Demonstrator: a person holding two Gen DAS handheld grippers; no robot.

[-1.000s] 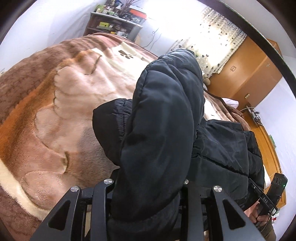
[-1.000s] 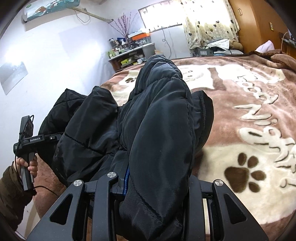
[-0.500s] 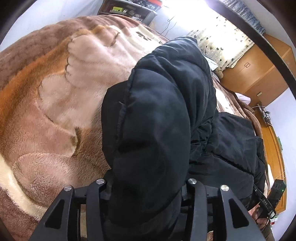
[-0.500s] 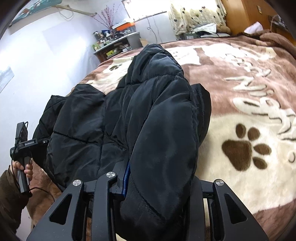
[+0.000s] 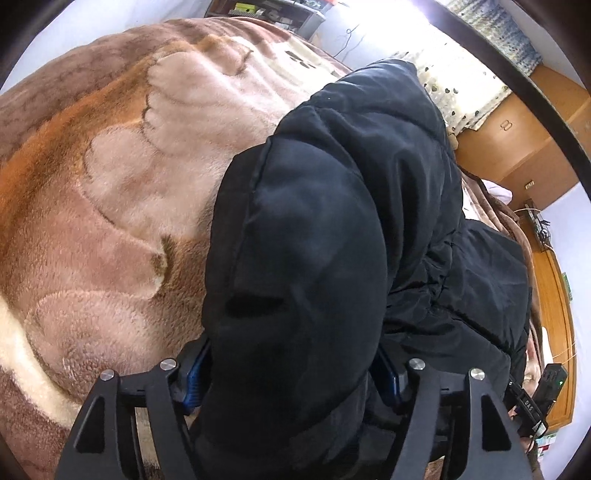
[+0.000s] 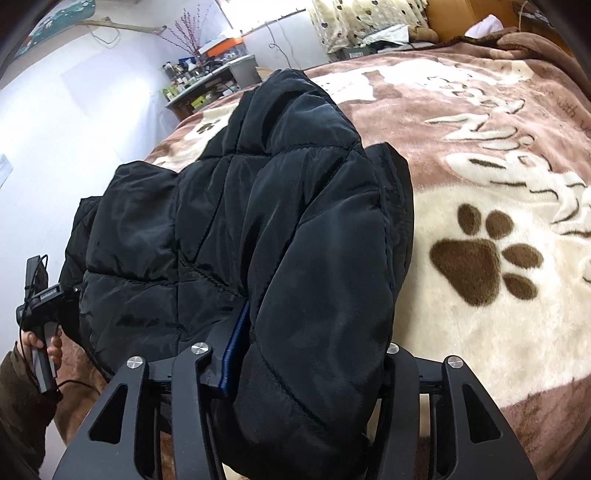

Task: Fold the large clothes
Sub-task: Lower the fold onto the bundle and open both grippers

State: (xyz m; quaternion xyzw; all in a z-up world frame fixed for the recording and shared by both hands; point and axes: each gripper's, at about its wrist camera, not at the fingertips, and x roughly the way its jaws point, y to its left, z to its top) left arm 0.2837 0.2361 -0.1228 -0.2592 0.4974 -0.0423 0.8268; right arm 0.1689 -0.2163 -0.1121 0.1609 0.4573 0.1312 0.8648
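A black puffer jacket point(image 5: 332, 221) lies bunched on the brown plush blanket point(image 5: 110, 192) of a bed. In the left wrist view a thick fold of it fills the gap of my left gripper point(image 5: 291, 376). Those jaws are opening wide, and the blue pads point(image 5: 194, 369) stand at the fold's sides. In the right wrist view another padded fold of the jacket point(image 6: 303, 258) sits in my right gripper point(image 6: 310, 354). Its jaws are opening too, with the left blue pad point(image 6: 236, 350) still against the fabric. The right finger is hidden under the fold.
The blanket point(image 6: 498, 206) with paw prints spreads wide to the right of the jacket. A cluttered shelf point(image 6: 207, 81) and a curtain point(image 6: 362, 26) stand beyond the bed. A wooden wardrobe point(image 5: 517, 140) is at the far right. A sleeved hand point(image 6: 37, 339) holds the other handle.
Both grippers have sunk toward the bed with the jacket. Both pairs of jaws have widened, the left far more. The jacket folds now rest lower on the blanket.
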